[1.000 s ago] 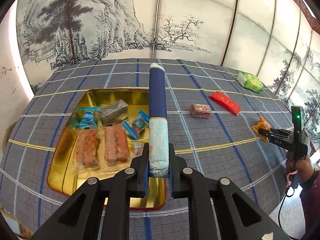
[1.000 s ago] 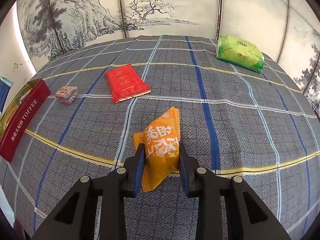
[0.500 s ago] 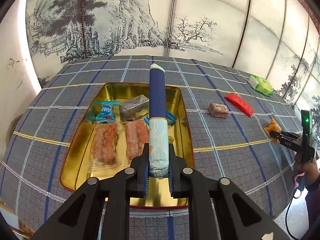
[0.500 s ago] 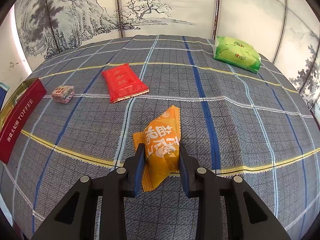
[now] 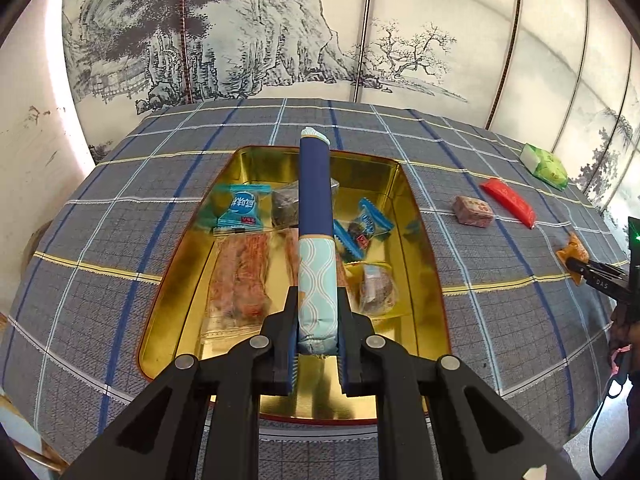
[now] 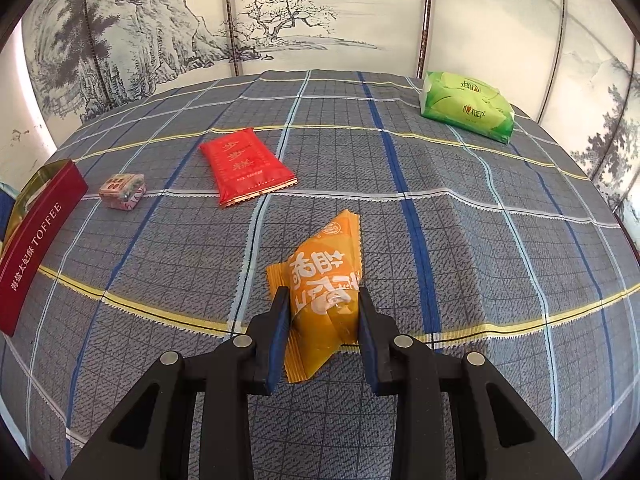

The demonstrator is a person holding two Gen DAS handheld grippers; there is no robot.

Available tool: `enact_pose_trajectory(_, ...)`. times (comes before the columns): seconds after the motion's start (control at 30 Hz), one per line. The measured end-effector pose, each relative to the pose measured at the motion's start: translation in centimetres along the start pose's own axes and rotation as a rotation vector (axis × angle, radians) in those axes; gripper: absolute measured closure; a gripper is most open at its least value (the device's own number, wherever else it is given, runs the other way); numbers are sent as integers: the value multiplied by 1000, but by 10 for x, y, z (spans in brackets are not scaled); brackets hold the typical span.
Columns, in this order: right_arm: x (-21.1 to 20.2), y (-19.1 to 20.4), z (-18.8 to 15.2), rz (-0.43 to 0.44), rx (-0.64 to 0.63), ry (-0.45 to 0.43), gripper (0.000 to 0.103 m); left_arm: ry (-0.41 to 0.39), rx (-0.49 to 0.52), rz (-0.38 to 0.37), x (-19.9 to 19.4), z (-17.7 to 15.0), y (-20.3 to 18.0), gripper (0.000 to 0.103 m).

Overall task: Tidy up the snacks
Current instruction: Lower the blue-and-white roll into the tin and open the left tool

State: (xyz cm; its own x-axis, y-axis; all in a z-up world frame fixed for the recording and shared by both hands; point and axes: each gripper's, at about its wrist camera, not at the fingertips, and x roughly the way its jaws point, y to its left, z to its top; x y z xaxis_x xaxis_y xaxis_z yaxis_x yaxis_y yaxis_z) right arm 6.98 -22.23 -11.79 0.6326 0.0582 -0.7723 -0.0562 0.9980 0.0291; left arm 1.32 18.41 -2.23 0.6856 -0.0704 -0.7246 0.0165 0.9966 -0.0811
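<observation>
My left gripper point(image 5: 318, 334) is shut on a long snack packet point(image 5: 316, 216), navy with a pale blue wave-patterned end, held above the gold tin point(image 5: 420, 240). Several wrapped snacks lie in the tin, among them a blue packet point(image 5: 240, 208) and two clear packs of reddish strips point(image 5: 240, 276). My right gripper point(image 6: 322, 320) is shut on an orange snack packet point(image 6: 324, 280) that rests on the checked cloth. The left wrist view shows that gripper point(image 5: 578, 266) at the far right with the orange packet point(image 5: 573, 247).
On the cloth lie a red packet point(image 6: 244, 164), a small pink wrapped block point(image 6: 122, 191) and a green tissue pack point(image 6: 466, 106). The tin's red side, marked TOFFEE point(image 6: 36, 244), stands at the left. A painted folding screen closes the back.
My left gripper has carried the long packet leftward and lower, from over the tin's right edge to over its middle. The right gripper and orange packet have stayed put.
</observation>
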Motion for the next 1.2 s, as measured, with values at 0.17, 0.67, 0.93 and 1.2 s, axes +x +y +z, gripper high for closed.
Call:
enact_pose_trajectory(0.17, 0, 1, 0, 1, -1, -2, 71, 5, 0, 13, 5, -2, 5, 90)
enact_pose_trajectory(0.67, -7, 27, -6, 39, -12, 4, 71, -3, -9, 48, 6, -4, 16, 88)
enact_pose_trajectory(0.93, -13, 50, -11, 127, -4, 26, 72, -30, -14, 84, -3, -2, 21, 86)
enact_pose_trajectory(1.2, -23, 83, -14, 227, -11, 41, 72, -54, -16, 117, -12, -3, 22, 78)
